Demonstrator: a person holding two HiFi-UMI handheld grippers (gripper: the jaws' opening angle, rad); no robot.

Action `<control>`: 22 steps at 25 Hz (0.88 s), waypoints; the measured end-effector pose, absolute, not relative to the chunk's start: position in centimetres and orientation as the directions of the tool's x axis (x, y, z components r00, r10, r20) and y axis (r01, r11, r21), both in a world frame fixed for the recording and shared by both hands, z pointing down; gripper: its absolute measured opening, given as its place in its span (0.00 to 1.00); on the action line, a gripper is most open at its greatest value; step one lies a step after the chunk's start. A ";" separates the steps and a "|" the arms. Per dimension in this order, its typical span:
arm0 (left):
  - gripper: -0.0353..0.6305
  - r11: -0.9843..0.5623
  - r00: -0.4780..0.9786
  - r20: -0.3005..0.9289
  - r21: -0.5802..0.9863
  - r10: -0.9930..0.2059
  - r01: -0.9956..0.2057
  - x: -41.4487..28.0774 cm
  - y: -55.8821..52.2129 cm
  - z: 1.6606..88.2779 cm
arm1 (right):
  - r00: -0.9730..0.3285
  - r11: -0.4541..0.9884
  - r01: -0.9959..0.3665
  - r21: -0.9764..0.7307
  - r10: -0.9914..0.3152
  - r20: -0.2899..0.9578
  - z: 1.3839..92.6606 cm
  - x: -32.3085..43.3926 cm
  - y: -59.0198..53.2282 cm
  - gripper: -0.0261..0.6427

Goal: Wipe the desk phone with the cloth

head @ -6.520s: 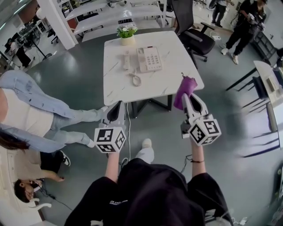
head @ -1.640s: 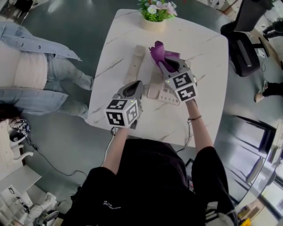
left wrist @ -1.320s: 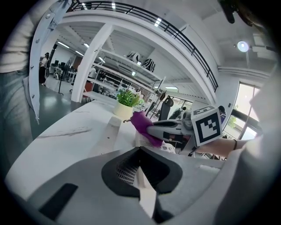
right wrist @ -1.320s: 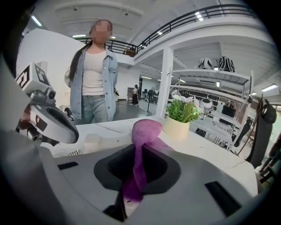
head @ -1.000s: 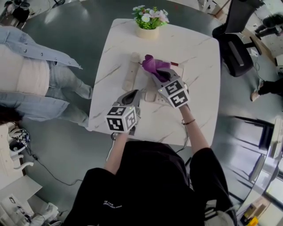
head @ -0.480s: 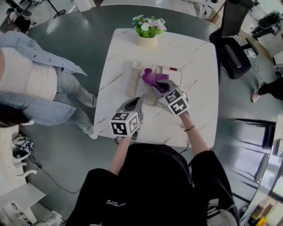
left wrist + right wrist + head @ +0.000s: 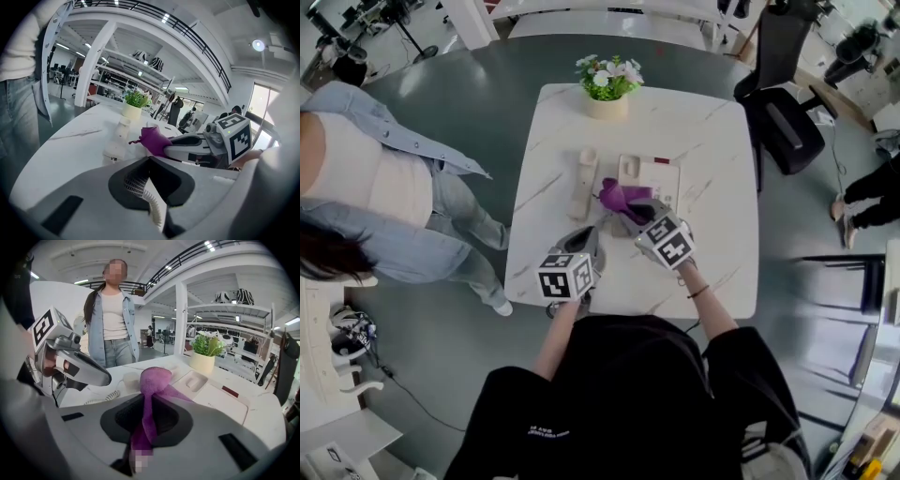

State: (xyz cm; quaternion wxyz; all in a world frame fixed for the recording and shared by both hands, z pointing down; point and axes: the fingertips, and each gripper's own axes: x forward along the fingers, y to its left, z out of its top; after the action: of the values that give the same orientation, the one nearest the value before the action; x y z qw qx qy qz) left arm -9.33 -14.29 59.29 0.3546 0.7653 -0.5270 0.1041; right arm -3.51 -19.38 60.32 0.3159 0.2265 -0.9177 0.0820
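1. The desk phone (image 7: 652, 176) sits mid-tabletop (image 7: 712, 131), its handset (image 7: 583, 183) lying off beside the base.
2. The purple cloth (image 7: 617, 195), clenched in the right gripper (image 7: 630, 212), is at the phone's near edge; wiping seems barely begun.
3. The left gripper (image 7: 584, 239) hovers nearby, its jaws closed on nothing.

Table (image 7: 712, 220) R of phone (image 7: 645, 174) open; handset (image 7: 583, 184) L, flowerpot (image 7: 607, 106) behind.
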 end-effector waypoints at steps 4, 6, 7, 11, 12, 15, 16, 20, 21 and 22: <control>0.05 -0.192 0.426 0.543 0.435 -0.723 -0.880 -9.4 -13.8 59.7 | -0.707 0.889 -0.456 -0.036 -0.338 0.622 60.6 -3.4 -18.2 0.09; 0.05 -0.193 0.429 0.545 0.436 -0.721 -0.879 -9.4 -13.6 59.9 | -0.711 0.893 -0.447 -0.045 -0.324 0.624 60.8 -3.5 -17.7 0.09; 0.05 -0.193 0.429 0.546 0.437 -0.720 -0.878 -9.4 -13.5 59.9 | -0.711 0.895 -0.444 -0.048 -0.320 0.626 60.8 -3.5 -17.4 0.09; 0.05 -0.190 0.429 0.544 0.440 -0.721 -0.877 -9.5 -13.5 59.8 | -0.713 0.897 -0.438 -0.062 -0.305 0.631 61.2 -3.5 -16.5 0.09; 0.05 -0.189 0.428 0.540 0.442 -0.725 -0.877 -9.6 -13.6 59.7 | -0.714 0.897 -0.436 -0.067 -0.300 0.632 61.3 -3.5 -16.3 0.09; 0.05 -0.183 0.418 0.532 0.438 -0.737 -0.880 -10.1 -13.9 59.3 | -0.716 0.895 -0.438 -0.086 -0.290 0.635 61.6 -3.3 -15.6 0.09; 0.05 -0.179 0.413 0.532 0.437 -0.739 -0.882 -10.3 -14.0 59.2 | -0.716 0.895 -0.437 -0.089 -0.287 0.637 61.6 -3.3 -15.4 0.09; 0.05 -0.166 0.402 0.527 0.438 -0.749 -0.883 -10.9 -14.1 58.9 | -0.728 0.893 -0.429 -0.134 -0.254 0.637 61.5 -3.3 -14.8 0.09; 0.05 -0.165 0.400 0.526 0.436 -0.750 -0.885 -10.9 -14.1 58.9 | -0.739 0.886 -0.433 -0.168 -0.241 0.630 61.4 -3.3 -14.5 0.09; 0.05 -0.164 0.397 0.526 0.434 -0.752 -0.886 -11.0 -14.1 58.8 | -0.752 0.873 -0.441 -0.209 -0.232 0.618 61.2 -3.2 -14.3 0.09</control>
State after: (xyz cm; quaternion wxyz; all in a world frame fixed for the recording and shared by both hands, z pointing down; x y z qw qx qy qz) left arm -11.01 -14.13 58.84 0.3541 0.7572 -0.5408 0.0942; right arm -3.19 -14.32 61.18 0.3013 0.1828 -0.9196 0.1733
